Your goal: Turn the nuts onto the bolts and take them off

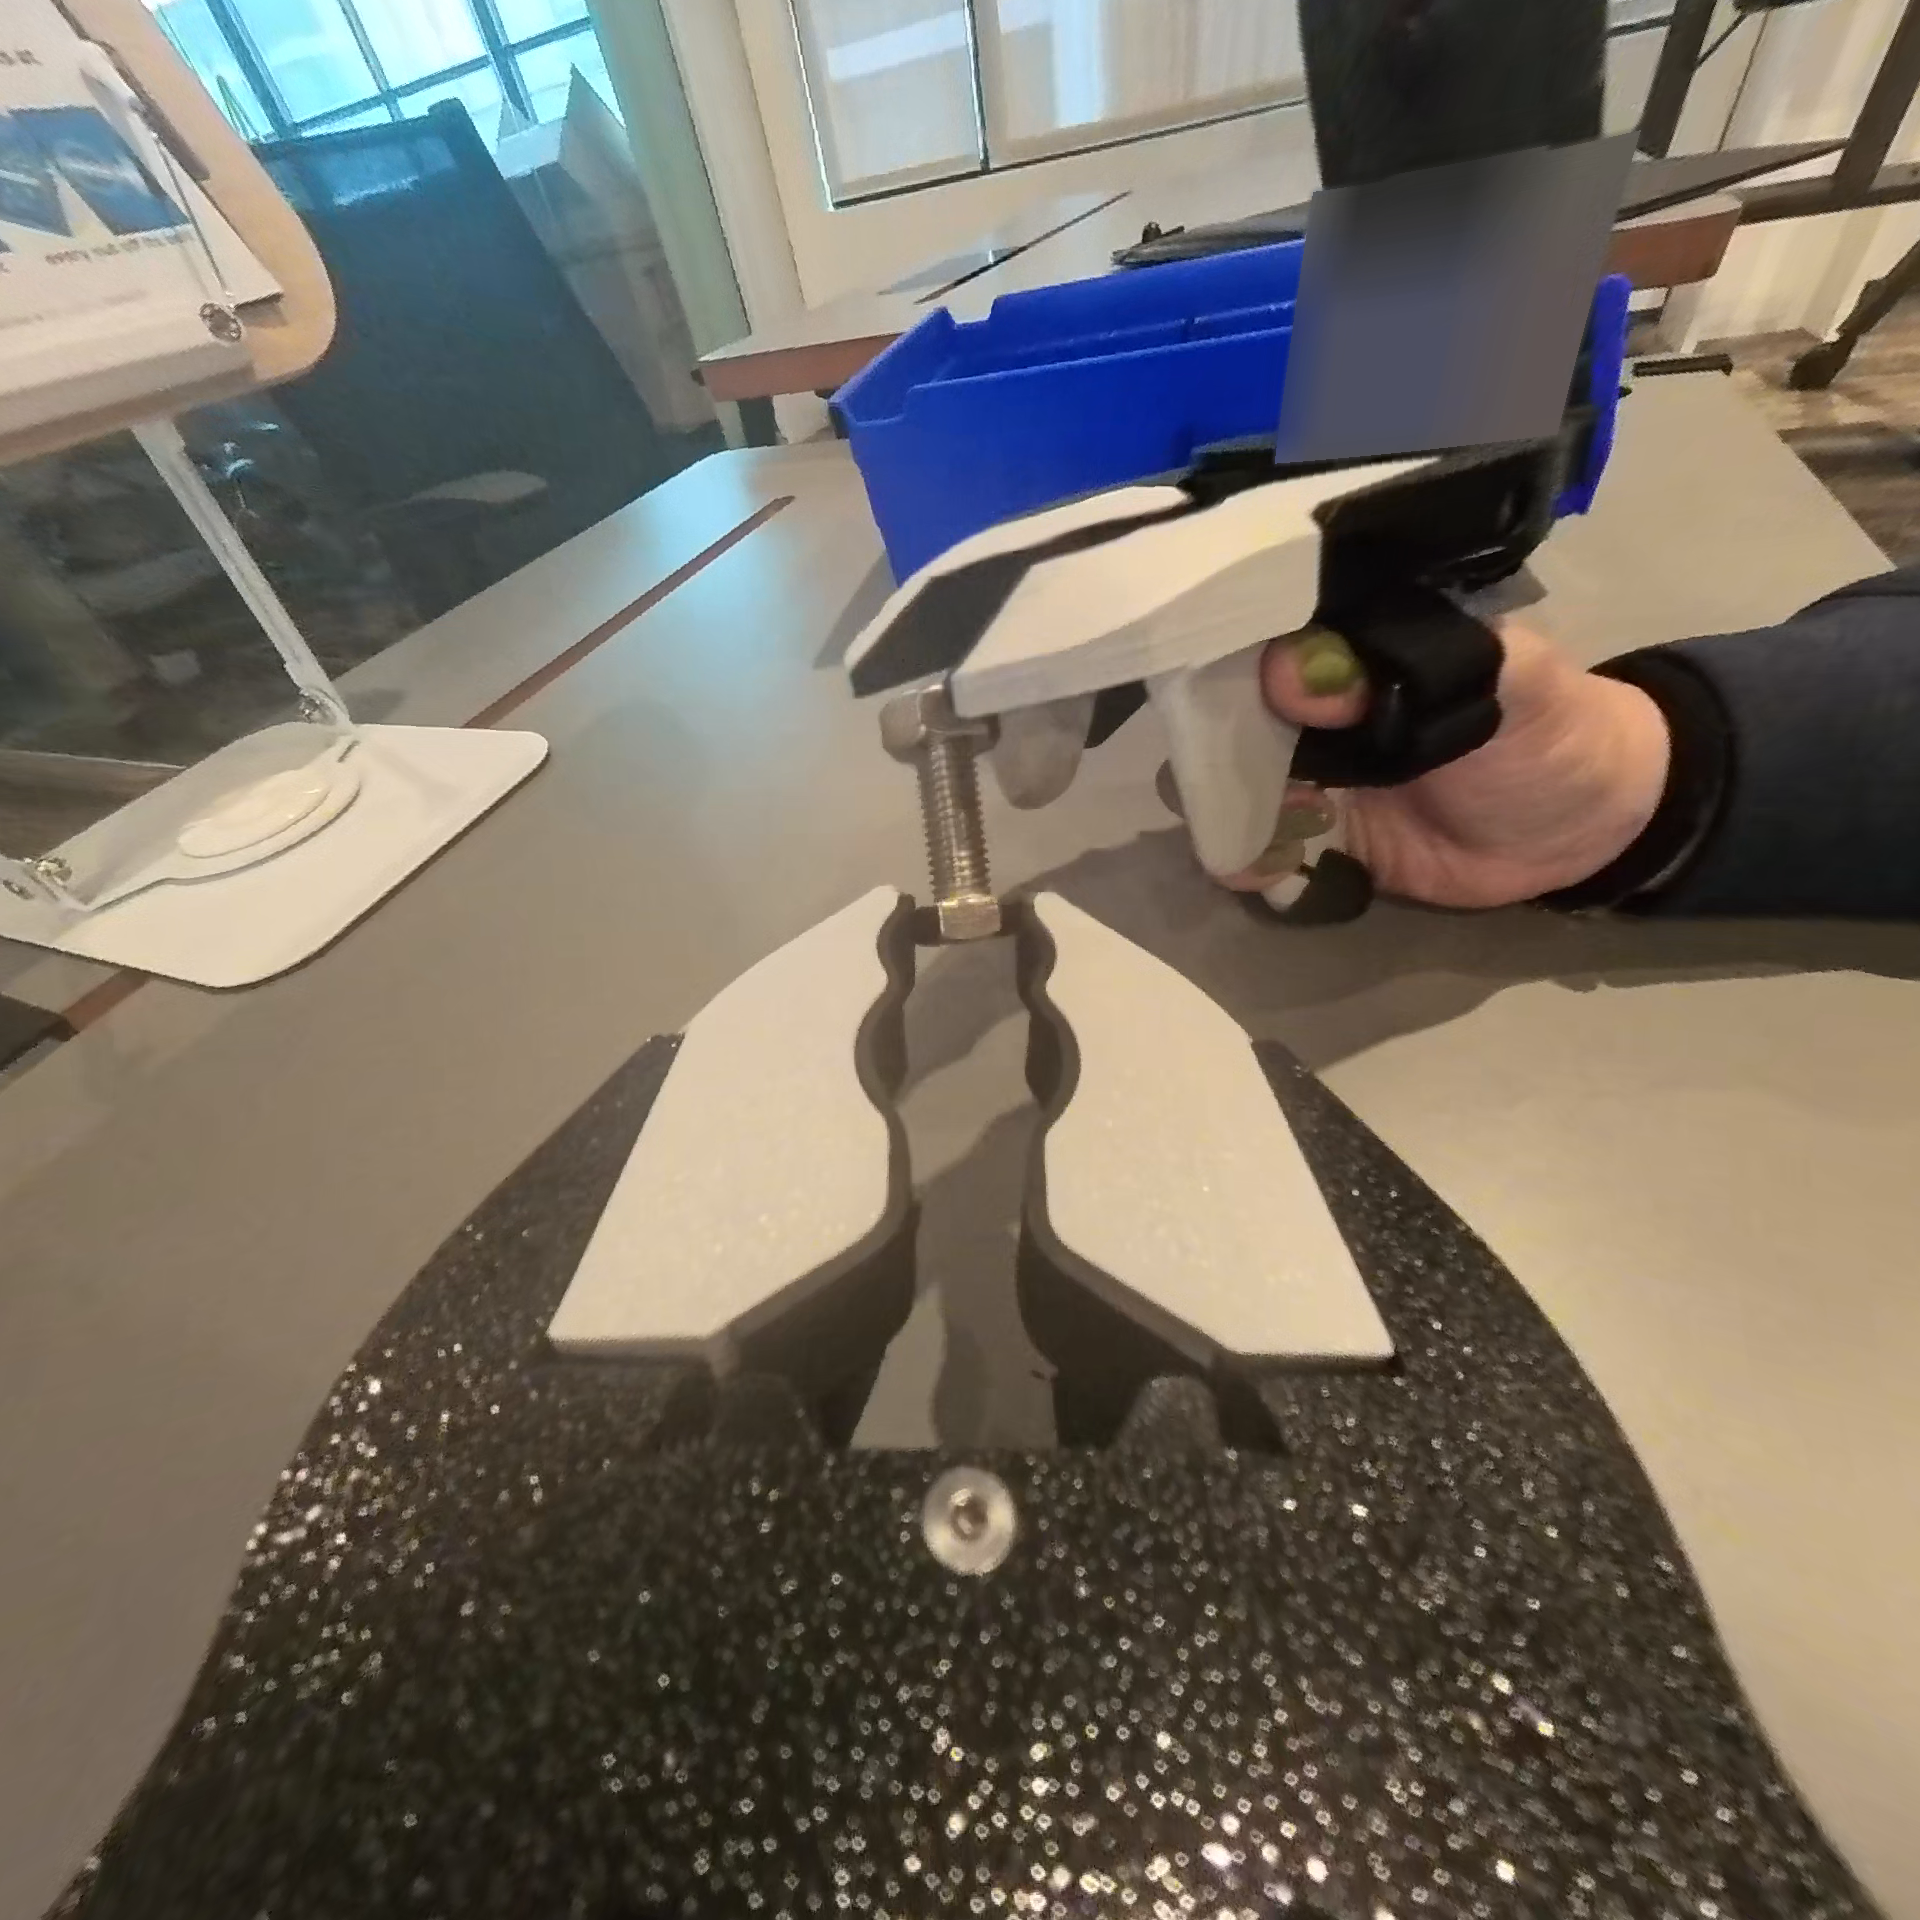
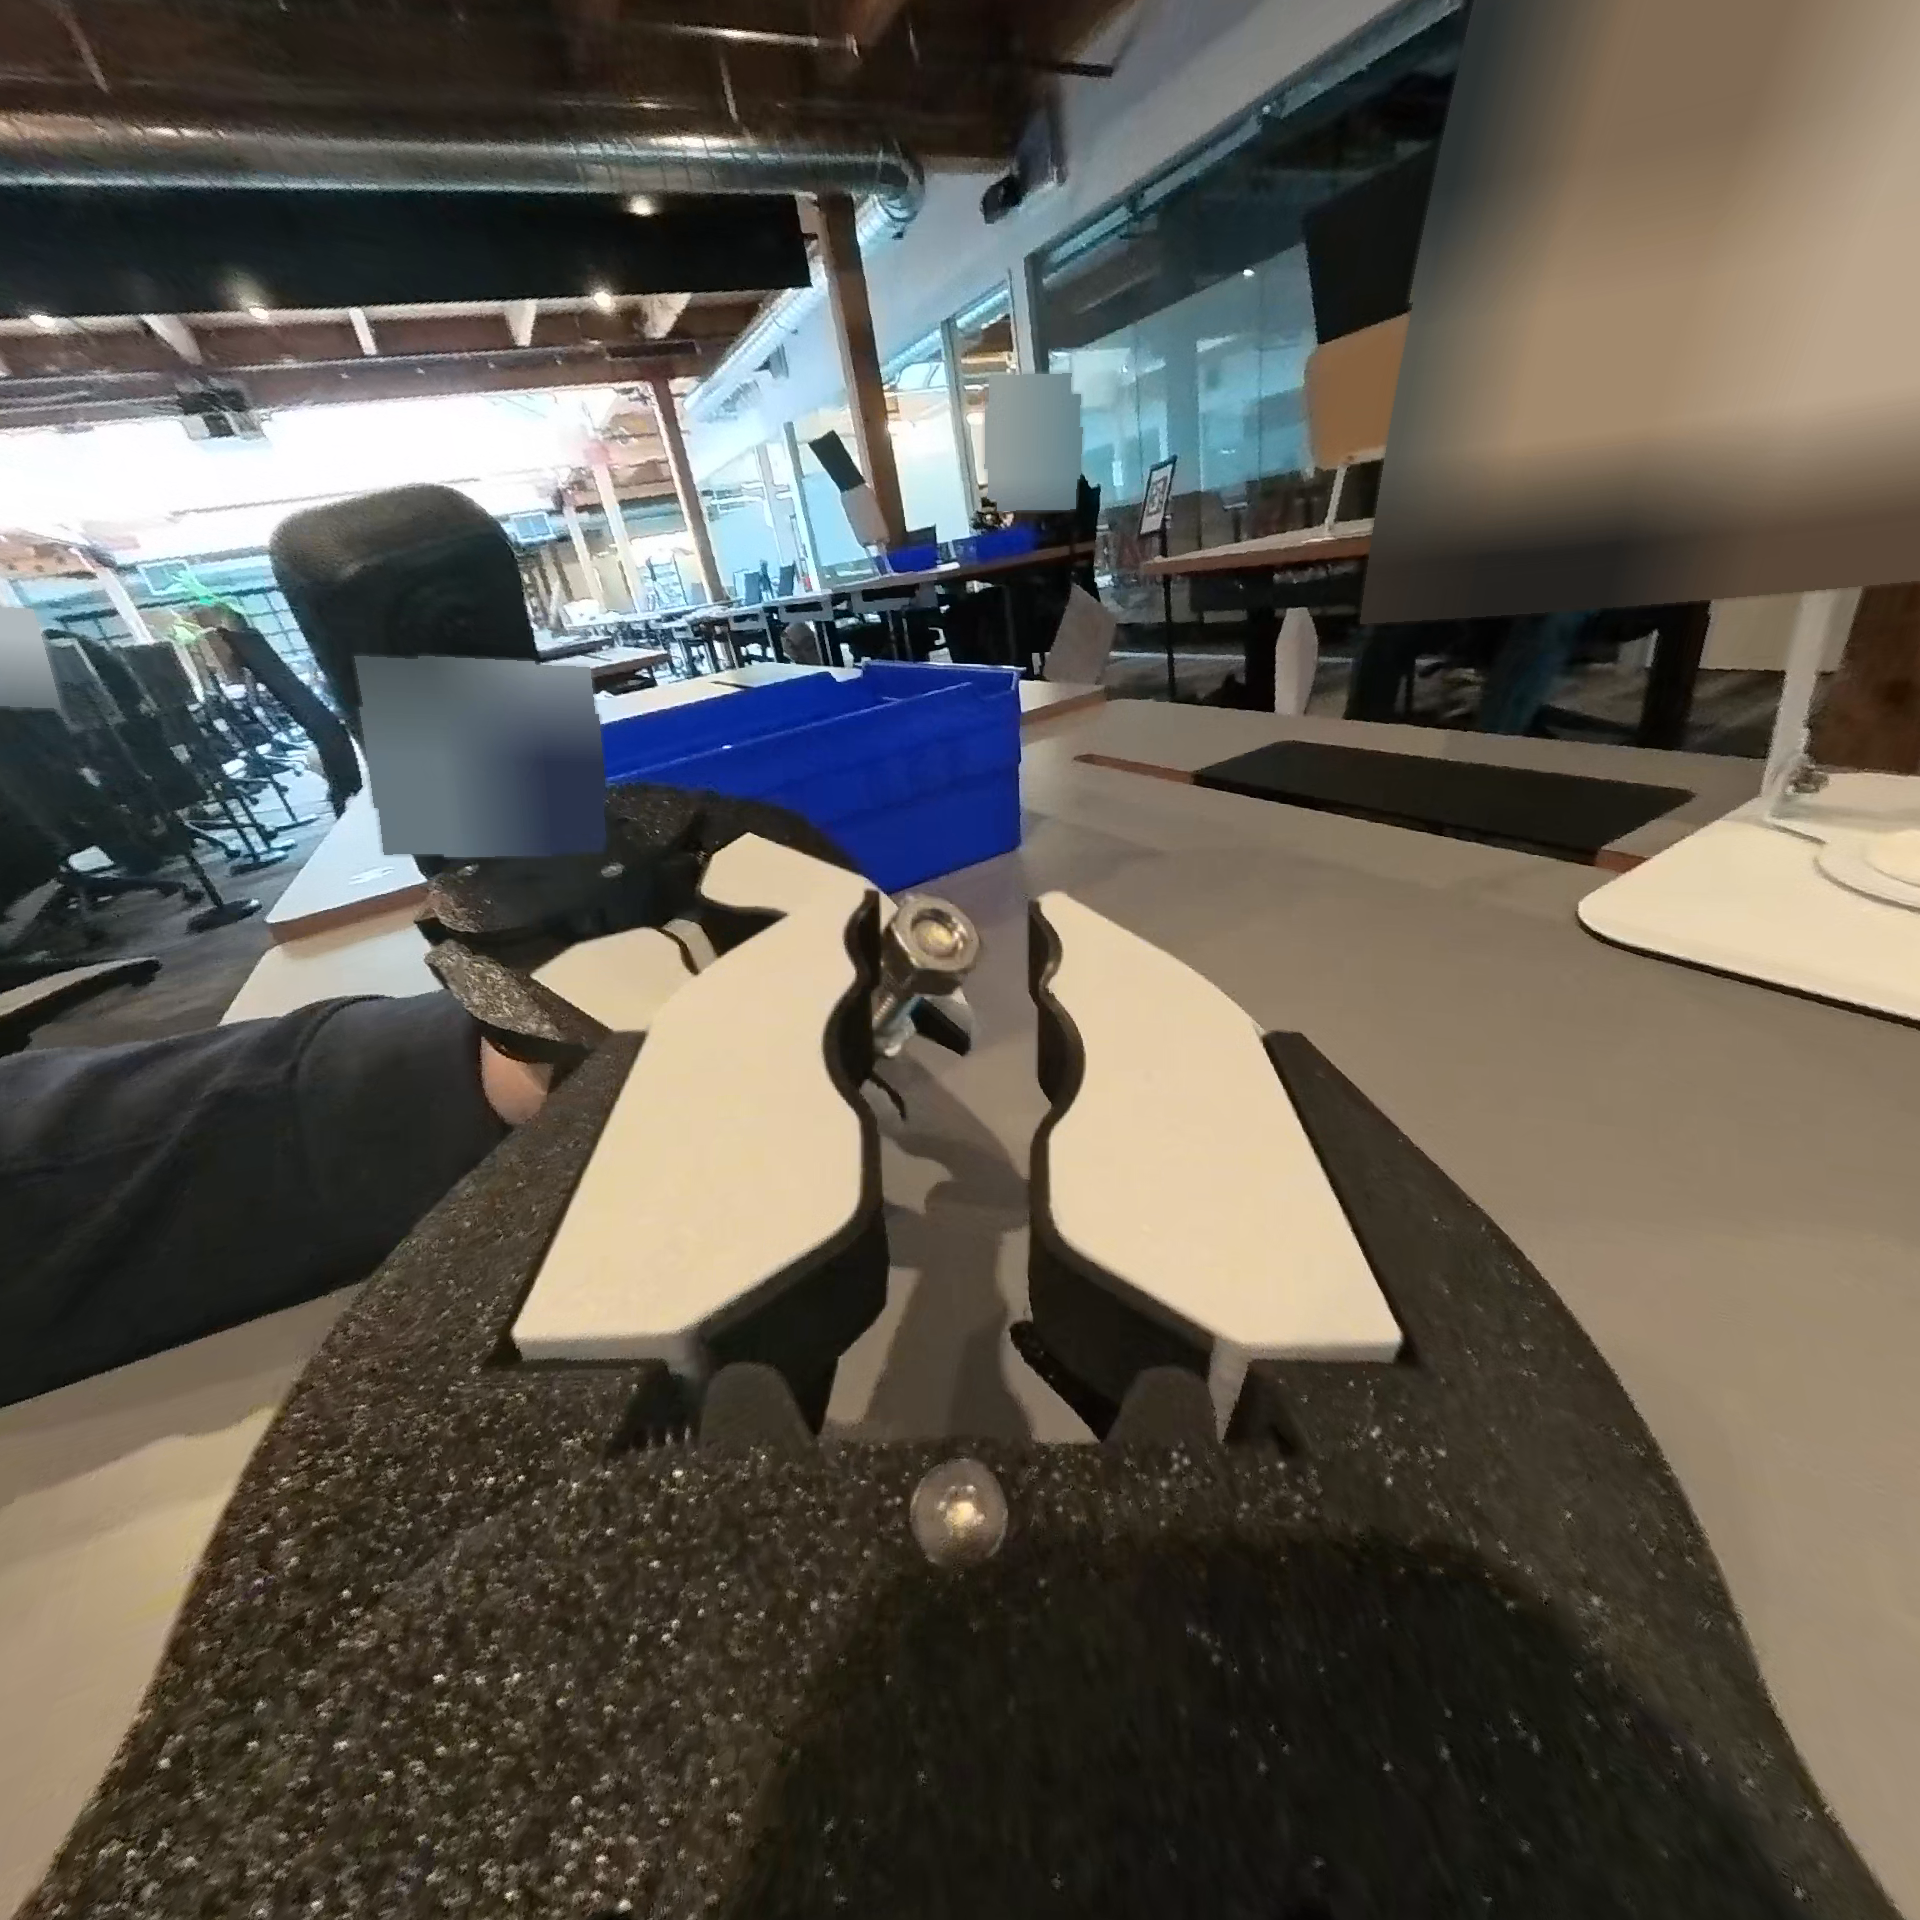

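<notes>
A steel bolt (image 1: 951, 821) stands upright just above the grey table (image 1: 1558, 1247), with a hex piece at each end; I cannot tell which is the nut. My left gripper (image 1: 964, 920) is shut on the lower hex piece (image 1: 968, 923). My right gripper (image 1: 956, 717) comes in from the right, held by a hand (image 1: 1507, 790), and its fingers straddle the upper hex piece (image 1: 920, 722). In the right wrist view my right gripper (image 2: 951, 914) is open. The upper hex piece (image 2: 930, 940) sits against its left finger (image 2: 748, 1091), with a gap to the right finger.
A blue bin (image 1: 1039, 416) stands on the table behind the bolt, also in the right wrist view (image 2: 831, 769). A white stand base (image 1: 312, 831) lies at the left, shown at the right in the other view (image 2: 1745, 935). A black mat (image 2: 1434, 790) lies beyond. The tips of one gripper are about 4 centimeters away from the tips of the other.
</notes>
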The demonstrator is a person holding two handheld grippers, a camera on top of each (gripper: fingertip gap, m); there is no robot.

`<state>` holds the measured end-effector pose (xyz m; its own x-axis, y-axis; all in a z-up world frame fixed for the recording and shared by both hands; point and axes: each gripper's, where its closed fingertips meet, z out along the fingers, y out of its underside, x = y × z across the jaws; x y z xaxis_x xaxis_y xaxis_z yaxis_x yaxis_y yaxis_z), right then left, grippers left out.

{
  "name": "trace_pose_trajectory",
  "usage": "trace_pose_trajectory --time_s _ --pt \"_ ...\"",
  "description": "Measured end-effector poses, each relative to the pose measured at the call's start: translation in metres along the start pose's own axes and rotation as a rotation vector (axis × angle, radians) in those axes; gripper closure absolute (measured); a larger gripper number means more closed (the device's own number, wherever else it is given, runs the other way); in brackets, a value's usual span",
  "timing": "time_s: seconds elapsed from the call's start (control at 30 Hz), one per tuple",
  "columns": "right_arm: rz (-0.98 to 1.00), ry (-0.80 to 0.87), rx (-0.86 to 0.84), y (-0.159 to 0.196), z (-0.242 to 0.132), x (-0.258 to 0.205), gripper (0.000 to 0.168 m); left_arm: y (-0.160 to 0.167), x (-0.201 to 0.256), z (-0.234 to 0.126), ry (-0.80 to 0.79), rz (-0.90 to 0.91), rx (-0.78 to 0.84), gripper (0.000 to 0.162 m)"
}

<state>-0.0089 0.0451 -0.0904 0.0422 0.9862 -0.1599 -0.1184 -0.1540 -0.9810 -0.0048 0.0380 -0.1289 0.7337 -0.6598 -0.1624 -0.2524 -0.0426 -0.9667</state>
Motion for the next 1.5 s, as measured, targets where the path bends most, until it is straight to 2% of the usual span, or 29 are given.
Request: trace_pose_trajectory --time_s 0.27,0.57,0.7,0.87,0.97,1.17,1.33,1.5 --pt "0.003 0.032 -0.013 0.002 -0.003 0.007 0.144 -0.008 -0.011 -0.009 -0.024 -0.066 0.066 0.144" --pt "0.098 -0.043 0.015 -0.001 0.0 -0.001 0.136 -0.005 -0.001 -0.002 -0.029 0.033 0.022 0.144" --pt "0.144 -0.127 -0.001 0.001 0.001 -0.011 0.148 -0.006 0.001 -0.002 -0.024 0.054 0.02 0.144" --pt "0.152 -0.242 -0.034 0.001 -0.001 -0.023 0.148 -0.009 0.01 -0.01 0.091 0.037 0.025 0.144" --pt "0.017 -0.34 -0.099 0.004 -0.005 -0.038 0.149 -0.01 0.022 -0.022 0.231 0.004 0.012 0.144" --pt "-0.457 -0.414 -0.152 0.013 -0.018 -0.065 0.149 -0.007 0.05 -0.039 0.453 -0.058 -0.057 0.144" --pt "-0.681 -0.399 -0.195 0.022 -0.018 -0.073 0.149 -0.004 0.06 -0.051 0.587 -0.192 -0.107 0.144" --pt "-0.937 -0.348 -0.248 0.032 -0.015 -0.073 0.149 0.006 0.061 -0.057 0.635 -0.268 -0.163 0.144"
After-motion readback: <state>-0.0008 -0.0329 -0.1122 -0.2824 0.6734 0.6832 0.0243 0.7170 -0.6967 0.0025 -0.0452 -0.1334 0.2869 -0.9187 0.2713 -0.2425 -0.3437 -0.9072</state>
